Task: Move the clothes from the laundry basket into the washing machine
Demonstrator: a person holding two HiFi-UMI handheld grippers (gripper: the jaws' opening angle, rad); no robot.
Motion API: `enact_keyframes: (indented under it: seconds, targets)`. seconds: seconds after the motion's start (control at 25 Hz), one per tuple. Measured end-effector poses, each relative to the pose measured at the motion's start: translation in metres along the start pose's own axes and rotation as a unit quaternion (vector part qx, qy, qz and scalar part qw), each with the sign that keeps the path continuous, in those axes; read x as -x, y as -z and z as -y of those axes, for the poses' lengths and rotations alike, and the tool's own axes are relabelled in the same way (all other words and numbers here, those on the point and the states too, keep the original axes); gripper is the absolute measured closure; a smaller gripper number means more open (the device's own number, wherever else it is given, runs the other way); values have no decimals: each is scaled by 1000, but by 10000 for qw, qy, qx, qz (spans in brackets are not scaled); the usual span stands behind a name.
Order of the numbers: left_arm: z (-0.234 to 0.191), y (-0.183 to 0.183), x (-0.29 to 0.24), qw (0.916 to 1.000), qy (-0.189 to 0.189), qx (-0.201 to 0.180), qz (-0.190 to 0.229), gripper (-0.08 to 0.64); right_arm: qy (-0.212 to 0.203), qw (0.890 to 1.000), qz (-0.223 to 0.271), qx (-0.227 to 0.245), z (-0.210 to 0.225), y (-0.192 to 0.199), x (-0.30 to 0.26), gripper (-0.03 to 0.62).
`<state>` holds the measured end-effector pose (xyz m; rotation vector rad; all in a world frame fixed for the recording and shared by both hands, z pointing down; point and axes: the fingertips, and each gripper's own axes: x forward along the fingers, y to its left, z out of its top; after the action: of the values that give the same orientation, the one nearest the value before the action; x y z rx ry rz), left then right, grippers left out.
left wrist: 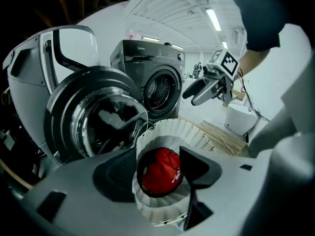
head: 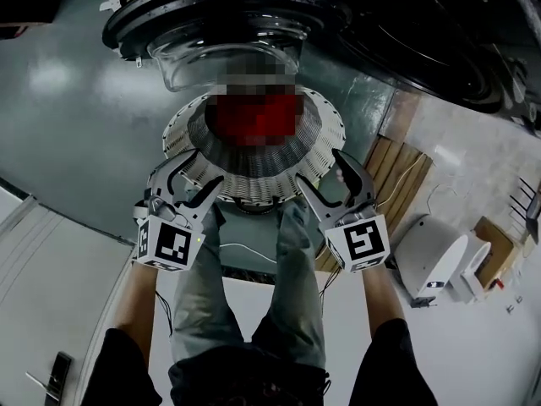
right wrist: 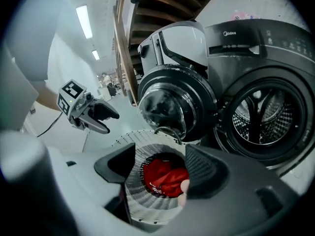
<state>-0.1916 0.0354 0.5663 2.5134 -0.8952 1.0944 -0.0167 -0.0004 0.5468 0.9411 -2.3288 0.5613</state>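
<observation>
Left gripper (head: 196,176) and right gripper (head: 325,176), black jaws spread and empty, hang by the white slatted laundry basket (head: 325,134) at frame centre, a crumpled red garment (left wrist: 160,171) inside. I'd reach deep, pinch a thick fold, then lift clear toward the dark front-loading washing machine (head: 406,32) at upper right.

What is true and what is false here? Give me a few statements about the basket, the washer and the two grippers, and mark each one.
1. A red garment lies inside the white laundry basket. True.
2. The door of the washing machine is shut. False: it stands open, and the drum shows behind it.
3. The left gripper holds the red garment. False: its jaws stand apart and empty above the basket.
4. The right gripper is open, with nothing gripped. True.
</observation>
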Motion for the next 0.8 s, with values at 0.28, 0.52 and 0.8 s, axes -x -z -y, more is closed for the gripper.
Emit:
enact_keyframes:
  seconds: [0.28, 0.52, 0.8]
  targets:
    - [-3, 38, -53, 9990, 115, -402, -161, 285, -350, 9953, -503, 752, -1, 47, -42, 272]
    - [2, 57, -100, 9945, 293, -895, -459, 281, -715, 9856, -823, 1296, -9, 74, -77, 272]
    - [13, 102, -150, 9760, 711, -1742, -1093, 277, -931, 9629, -1270, 2189, -7, 124, -121, 268]
